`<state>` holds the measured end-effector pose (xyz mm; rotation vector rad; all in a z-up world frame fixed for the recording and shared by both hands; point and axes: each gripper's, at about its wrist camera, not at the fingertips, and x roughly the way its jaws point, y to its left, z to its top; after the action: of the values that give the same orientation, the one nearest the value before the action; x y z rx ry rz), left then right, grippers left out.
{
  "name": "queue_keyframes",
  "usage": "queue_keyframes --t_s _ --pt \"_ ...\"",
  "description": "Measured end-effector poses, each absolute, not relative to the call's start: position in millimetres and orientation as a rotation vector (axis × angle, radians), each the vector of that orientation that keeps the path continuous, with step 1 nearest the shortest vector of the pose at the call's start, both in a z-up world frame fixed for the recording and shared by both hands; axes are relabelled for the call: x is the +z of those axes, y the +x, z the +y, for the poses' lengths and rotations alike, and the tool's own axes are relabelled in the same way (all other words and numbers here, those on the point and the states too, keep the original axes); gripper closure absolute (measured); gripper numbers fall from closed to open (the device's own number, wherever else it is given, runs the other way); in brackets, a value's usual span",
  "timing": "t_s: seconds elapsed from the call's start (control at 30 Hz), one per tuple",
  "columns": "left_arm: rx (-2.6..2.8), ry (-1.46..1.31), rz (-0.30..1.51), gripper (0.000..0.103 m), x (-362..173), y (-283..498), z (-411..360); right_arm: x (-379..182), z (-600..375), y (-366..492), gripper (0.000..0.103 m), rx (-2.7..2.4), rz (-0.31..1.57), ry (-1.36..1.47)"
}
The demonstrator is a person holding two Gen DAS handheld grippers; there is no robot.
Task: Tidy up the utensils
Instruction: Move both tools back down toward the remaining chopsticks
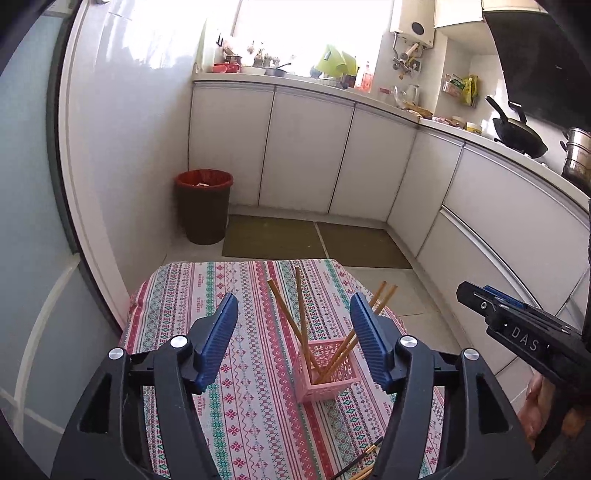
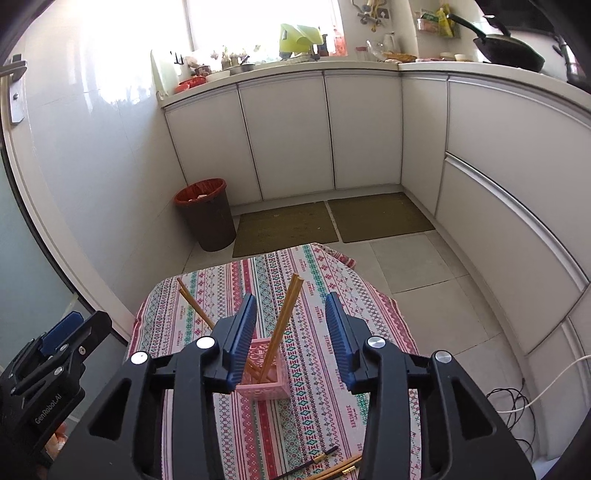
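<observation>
Left gripper [image 1: 293, 345] over upright, splayed chopsticks [image 1: 301, 306]

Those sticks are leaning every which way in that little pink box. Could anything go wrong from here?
Possibly. The pink basket is small and light-looking, and four chopsticks lean outward from it, so a bump from the open left gripper or right gripper might tip it. The loose chopsticks lying at the near table edge could be knocked off.

Daylight blows out the window [image 1: 314, 33]; edges bend, focus sharp
</observation>
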<state>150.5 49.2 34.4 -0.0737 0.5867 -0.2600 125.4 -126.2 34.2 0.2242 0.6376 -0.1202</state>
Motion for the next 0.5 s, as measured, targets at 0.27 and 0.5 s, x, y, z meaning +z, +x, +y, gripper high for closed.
queue_keyframes --t_s 0.27,0.5 --pt "-0.247 -0.033 0.587 0.023 30.9 134.0 44.2 25.9 -127.4 99.0 0.041 -0.134 0.641 0.205" --pt "-0.236 -0.006 0.605 0.009 21.4 121.6 40.6 16.3 -130.2 68.4 0.021 -0.185 0.609 0.176"
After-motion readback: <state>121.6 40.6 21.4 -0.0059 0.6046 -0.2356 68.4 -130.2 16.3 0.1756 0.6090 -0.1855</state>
